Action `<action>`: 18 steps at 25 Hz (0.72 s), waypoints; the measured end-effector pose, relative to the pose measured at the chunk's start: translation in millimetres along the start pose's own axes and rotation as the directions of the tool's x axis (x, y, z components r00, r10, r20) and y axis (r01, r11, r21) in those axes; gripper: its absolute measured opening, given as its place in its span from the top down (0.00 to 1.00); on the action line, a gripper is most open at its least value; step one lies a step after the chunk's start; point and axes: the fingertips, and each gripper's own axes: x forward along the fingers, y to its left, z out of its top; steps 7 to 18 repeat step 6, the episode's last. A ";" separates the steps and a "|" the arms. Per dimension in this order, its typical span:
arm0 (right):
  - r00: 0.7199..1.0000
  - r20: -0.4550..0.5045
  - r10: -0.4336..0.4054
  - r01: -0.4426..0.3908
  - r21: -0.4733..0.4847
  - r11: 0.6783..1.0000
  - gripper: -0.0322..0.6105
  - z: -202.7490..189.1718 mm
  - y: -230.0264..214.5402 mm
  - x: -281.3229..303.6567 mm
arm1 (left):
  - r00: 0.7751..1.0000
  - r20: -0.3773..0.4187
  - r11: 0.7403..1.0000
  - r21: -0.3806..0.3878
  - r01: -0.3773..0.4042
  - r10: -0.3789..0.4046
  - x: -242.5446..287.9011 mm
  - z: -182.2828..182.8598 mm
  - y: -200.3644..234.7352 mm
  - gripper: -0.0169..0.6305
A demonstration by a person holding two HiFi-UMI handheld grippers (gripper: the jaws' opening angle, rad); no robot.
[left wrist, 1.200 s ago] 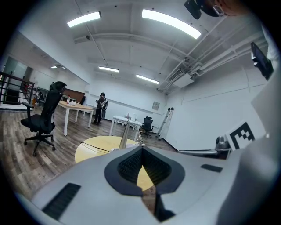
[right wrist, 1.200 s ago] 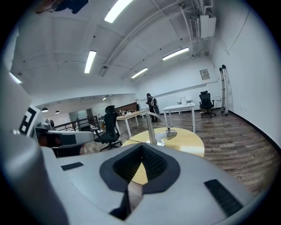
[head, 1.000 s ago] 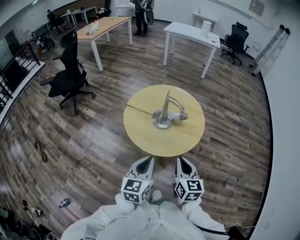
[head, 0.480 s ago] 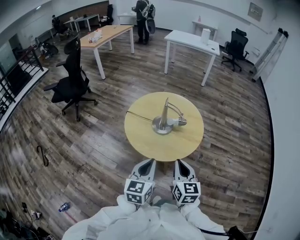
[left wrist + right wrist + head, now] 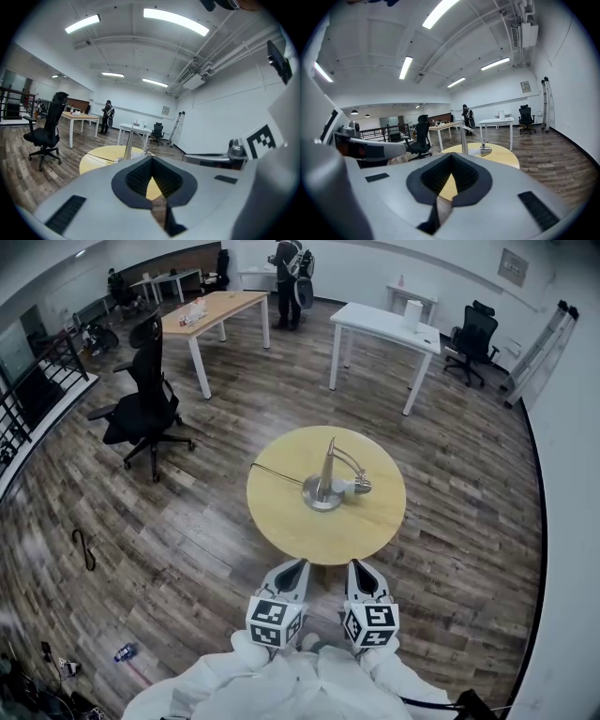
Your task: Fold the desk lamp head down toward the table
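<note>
Little changes over the last second: we keep the left gripper (image 5: 290, 570) and right gripper (image 5: 359, 568) short of the bench (image 5: 281, 517), fingers (image 5: 133, 180) closed on nothing, while the lamp head (image 5: 357, 486) already hangs low over it.

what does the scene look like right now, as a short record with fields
table: round table, pale wooden top
lamp: desk lamp standing near the table's middle
lamp head: hanging low over the tabletop, on the right in the head view
left tool: shut, empty, short of the table
right tool: shut, empty, beside the left one
contact: neither tool touches the lamp
</note>
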 end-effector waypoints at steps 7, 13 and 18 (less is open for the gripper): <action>1.000 -0.011 0.002 -0.002 0.007 1.000 0.94 -4.1 -1.9 -0.6 | 1.000 -0.007 1.000 -0.002 0.001 -0.001 -1.0 -2.3 -0.6 0.97; 1.000 -0.011 0.002 -0.002 0.007 1.000 0.94 -4.1 -1.9 -0.6 | 1.000 -0.007 1.000 -0.002 0.001 -0.001 -1.0 -2.3 -0.6 0.97; 1.000 -0.011 0.002 -0.002 0.007 1.000 0.94 -4.1 -1.9 -0.6 | 1.000 -0.007 1.000 -0.002 0.001 -0.001 -1.0 -2.3 -0.6 0.97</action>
